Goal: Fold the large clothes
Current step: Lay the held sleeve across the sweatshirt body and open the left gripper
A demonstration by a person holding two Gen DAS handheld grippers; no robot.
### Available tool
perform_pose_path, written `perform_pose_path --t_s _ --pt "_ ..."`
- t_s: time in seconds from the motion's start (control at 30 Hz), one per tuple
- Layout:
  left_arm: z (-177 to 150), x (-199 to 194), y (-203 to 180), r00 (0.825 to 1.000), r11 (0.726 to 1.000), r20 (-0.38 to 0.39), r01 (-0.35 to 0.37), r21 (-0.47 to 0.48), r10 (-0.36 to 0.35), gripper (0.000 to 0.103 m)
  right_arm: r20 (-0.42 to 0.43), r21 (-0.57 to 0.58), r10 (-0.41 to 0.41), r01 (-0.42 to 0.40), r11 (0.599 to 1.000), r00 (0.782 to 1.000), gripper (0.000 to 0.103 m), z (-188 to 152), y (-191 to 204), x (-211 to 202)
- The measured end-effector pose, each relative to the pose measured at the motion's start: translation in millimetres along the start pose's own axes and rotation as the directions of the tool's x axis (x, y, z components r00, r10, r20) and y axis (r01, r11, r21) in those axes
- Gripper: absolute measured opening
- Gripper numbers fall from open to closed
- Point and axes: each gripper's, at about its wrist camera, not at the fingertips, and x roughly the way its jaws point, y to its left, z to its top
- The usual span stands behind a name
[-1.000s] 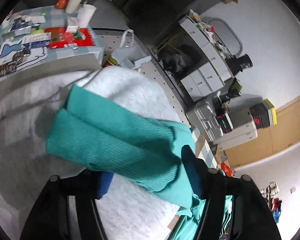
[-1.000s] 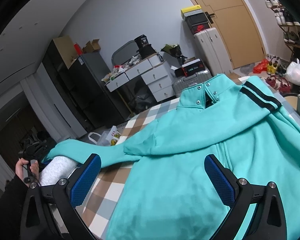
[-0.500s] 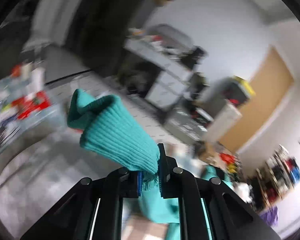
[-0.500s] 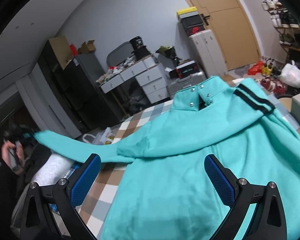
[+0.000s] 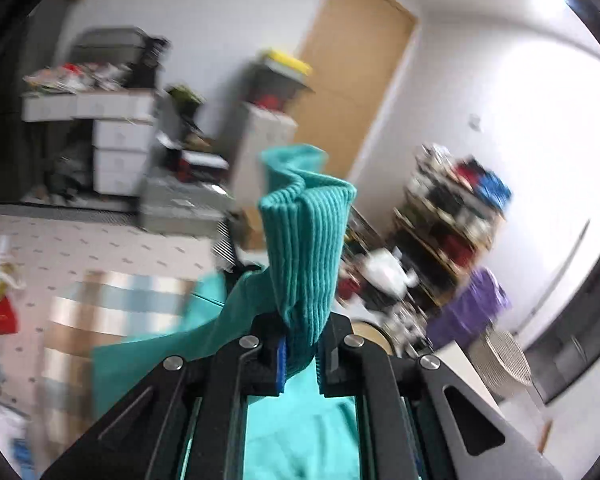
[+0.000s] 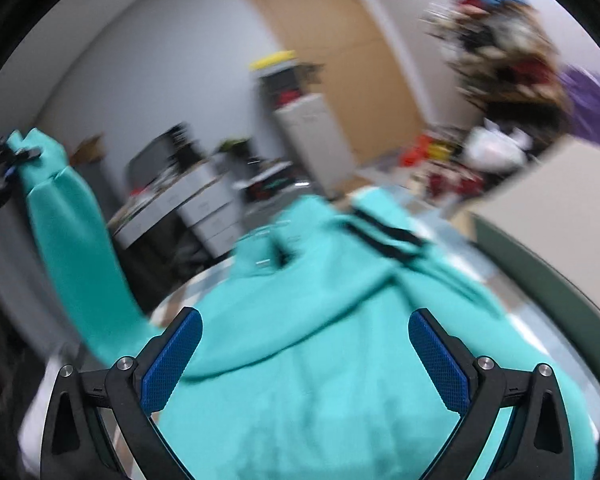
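The jacket's cuff is now pinched in your left claw and lifted off the counter, ready to fold inward; your right claw hangs spread, empty.

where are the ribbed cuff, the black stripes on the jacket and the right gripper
ribbed cuff (image 5: 306, 248): left wrist view, middle of the ribbing above the shut jaws
black stripes (image 6: 384, 236): right wrist view, on the stripes near the collar
right gripper (image 6: 305, 354): right wrist view, midway between its open blue pads
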Motion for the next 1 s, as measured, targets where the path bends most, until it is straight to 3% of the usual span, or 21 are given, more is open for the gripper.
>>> perform_pose_path --t_s 0.1,0.2,0.3,0.43,0.5,0.57,0.67,0.7,0.77,0.8,0.83,0.93,1.0 --pt "-22 60 -26 0.997 1.0 -0.071 0.019 -0.01 -0.019 0.006 0.008 0.118 -0.058 0.056 0.991 0.998 0.103 11 -34 -4" --pt "-44 115 -48 0.988 0.998 -0.14 0.067 0.001 -0.067 0.006 0.109 0.146 -0.113 0.097 0.985 0.988 0.103 23 -57 -26" --pt "-67 170 -58 0.97 0.995 -0.22 0.097 -0.028 -0.1 0.006 0.176 0.205 -0.168 0.13 0.97 0.97 0.103 26 -79 -43" --pt "-96 223 -56 0.946 0.991 -0.296 0.115 -0.063 -0.129 0.006 0.168 0.291 -0.166 0.112 0.95 0.972 0.103 33 -103 -47" --pt "-112 241 -58 0.922 0.986 -0.352 0.128 -0.108 -0.159 0.006 0.184 0.301 -0.171 0.111 0.947 0.968 0.103 36 -108 -50" --pt "-125 247 -59 0.881 0.977 -0.433 0.124 -0.176 -0.19 0.015 0.188 0.288 -0.189 0.13 0.949 0.964 0.103 39 -107 -49" --pt "-141 243 -56 0.784 0.931 -0.52 0.199 -0.305 -0.338 0.059 0.165 0.271 -0.183 0.134 0.953 0.969 0.103 35 -102 -44" --pt "-138 237 -60 0.769 0.926 -0.528 0.226 -0.302 -0.36 0.07 0.152 0.266 -0.179 0.134 0.955 0.972 0.103 34 -101 -40" --pt "-135 212 -69 0.729 0.914 -0.551 0.326 -0.243 -0.407 0.072 0.124 0.259 -0.165 0.128 0.957 0.979 0.103 30 -98 -35" --pt "-132 201 -70 0.723 0.911 -0.554 0.347 -0.224 -0.412 0.072 0.112 0.248 -0.158 0.126 0.96 0.981 0.103 29 -97 -33" --pt "-129 187 -67 0.733 0.915 -0.55 0.348 -0.202 -0.4 0.072 0.099 0.231 -0.155 0.129 0.964 0.983 0.103 29 -94 -31" --pt "-118 141 -30 0.788 0.935 -0.504 0.313 -0.168 -0.354 0.074 0.092 0.202 -0.173 0.152 0.968 0.981 0.103 26 -88 -28" --pt "-117 120 15 0.848 0.97 -0.471 0.2 -0.137 -0.242 0.075 0.082 0.209 -0.175 0.155 0.966 0.981 0.103 24 -88 -27"
